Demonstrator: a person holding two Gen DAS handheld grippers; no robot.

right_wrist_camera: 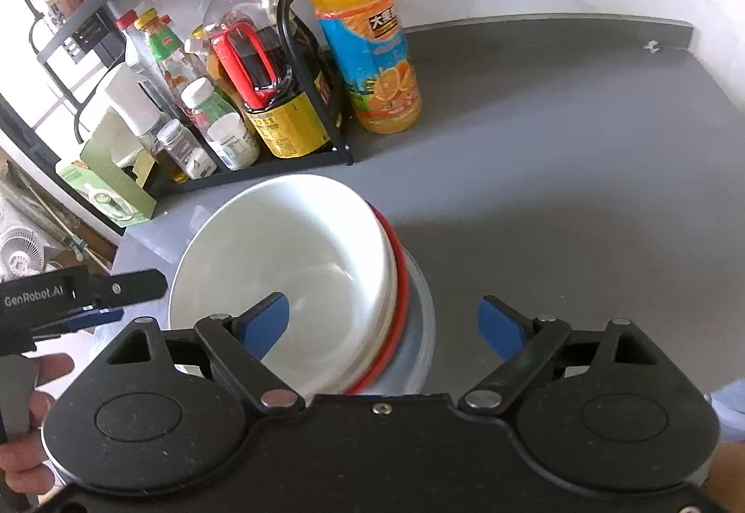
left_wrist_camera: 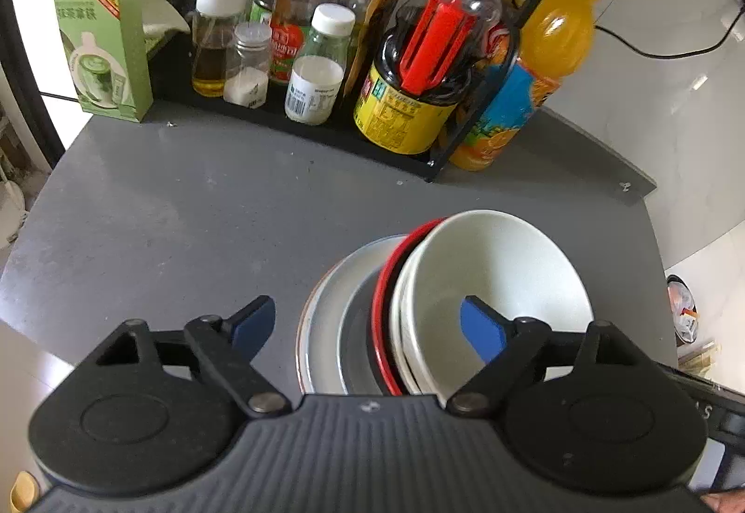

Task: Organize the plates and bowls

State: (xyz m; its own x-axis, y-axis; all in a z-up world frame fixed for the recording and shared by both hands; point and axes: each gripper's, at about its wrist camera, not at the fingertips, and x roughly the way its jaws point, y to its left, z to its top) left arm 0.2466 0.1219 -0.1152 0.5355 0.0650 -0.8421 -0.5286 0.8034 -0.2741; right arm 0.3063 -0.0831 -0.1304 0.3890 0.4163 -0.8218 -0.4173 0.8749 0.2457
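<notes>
Both hand-held grippers (jaws spread) flank the stacked white bowl [left_wrist_camera: 493, 280].

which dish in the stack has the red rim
The red-rimmed dish sandwiched between the white bowls on top and the grey plate underneath; the others show no red.

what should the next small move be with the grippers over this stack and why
Probably close the right hand-held gripper on the near rim of the white bowl. It is open and empty and straddles that rim. The bowl tops a leaning stack, red plate and grey plate beneath. The left hand-held gripper is open too.
</notes>
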